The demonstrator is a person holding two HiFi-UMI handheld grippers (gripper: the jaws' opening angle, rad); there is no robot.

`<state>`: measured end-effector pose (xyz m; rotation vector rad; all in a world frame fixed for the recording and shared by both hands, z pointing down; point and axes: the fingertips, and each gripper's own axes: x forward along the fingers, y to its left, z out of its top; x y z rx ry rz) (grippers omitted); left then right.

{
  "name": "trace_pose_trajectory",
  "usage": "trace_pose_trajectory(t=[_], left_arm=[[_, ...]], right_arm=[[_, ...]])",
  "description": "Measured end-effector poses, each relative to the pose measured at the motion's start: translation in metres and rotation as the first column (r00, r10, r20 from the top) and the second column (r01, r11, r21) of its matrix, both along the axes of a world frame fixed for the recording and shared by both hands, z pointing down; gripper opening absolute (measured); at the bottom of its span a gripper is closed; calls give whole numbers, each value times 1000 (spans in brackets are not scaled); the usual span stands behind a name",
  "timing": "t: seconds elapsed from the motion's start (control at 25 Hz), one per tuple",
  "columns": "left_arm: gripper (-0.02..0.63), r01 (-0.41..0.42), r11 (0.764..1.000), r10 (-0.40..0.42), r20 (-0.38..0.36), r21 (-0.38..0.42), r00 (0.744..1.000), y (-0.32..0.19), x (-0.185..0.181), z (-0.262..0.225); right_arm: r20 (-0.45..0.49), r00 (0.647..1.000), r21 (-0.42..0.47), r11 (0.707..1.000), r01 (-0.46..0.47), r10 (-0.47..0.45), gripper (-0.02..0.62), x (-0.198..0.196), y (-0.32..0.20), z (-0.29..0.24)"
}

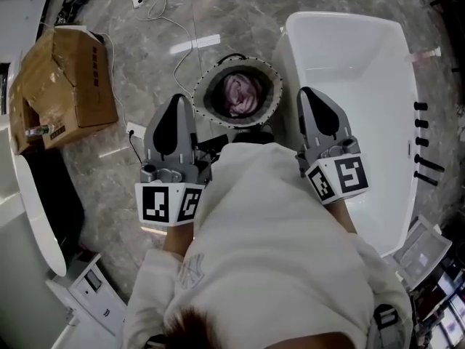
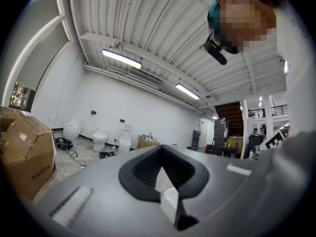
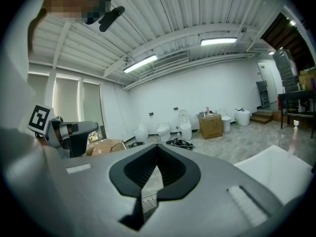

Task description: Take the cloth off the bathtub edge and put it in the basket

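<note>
**Both tongs clenched and empty; cloth lying in the basket**

*Head view.* The left tongs point(image 1: 176, 106) and right tongs point(image 1: 308, 97) are held side by side in front of the person's white top point(image 1: 276, 231), tips toward the top of the frame. Each pair is pressed together with nothing between. Between them, at upper centre, the round basket point(image 1: 199, 87) stands on the marbled floor point(image 1: 218, 13), and the pinkish cloth point(image 1: 240, 93) lies crumpled inside it. The white bathtub point(image 1: 363, 71) fills the right side, just beside the basket. A cardboard box point(image 1: 69, 78) lies at upper left.

*Left gripper view.* The jaws meet at lower centre, empty. Toilets point(image 2: 100, 137) stand along the far wall at left.

*Right gripper view.* The jaws are likewise closed on nothing. The bathtub's rim shows at lower right.
</note>
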<state>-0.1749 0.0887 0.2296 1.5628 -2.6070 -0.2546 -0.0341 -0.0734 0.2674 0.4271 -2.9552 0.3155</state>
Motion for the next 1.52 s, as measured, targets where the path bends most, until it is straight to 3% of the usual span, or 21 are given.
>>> trace_pose_trajectory(t=[1.28, 1.52], left_arm=[[49, -3, 997, -1, -59, -76, 998, 5, 10, 26], [48, 2, 997, -8, -65, -80, 998, 6, 9, 27]], right_arm=[[-54, 998, -22, 1000, -14, 13, 0, 14, -2, 17], [-68, 998, 17, 1000, 2, -1, 0, 13, 1, 15]])
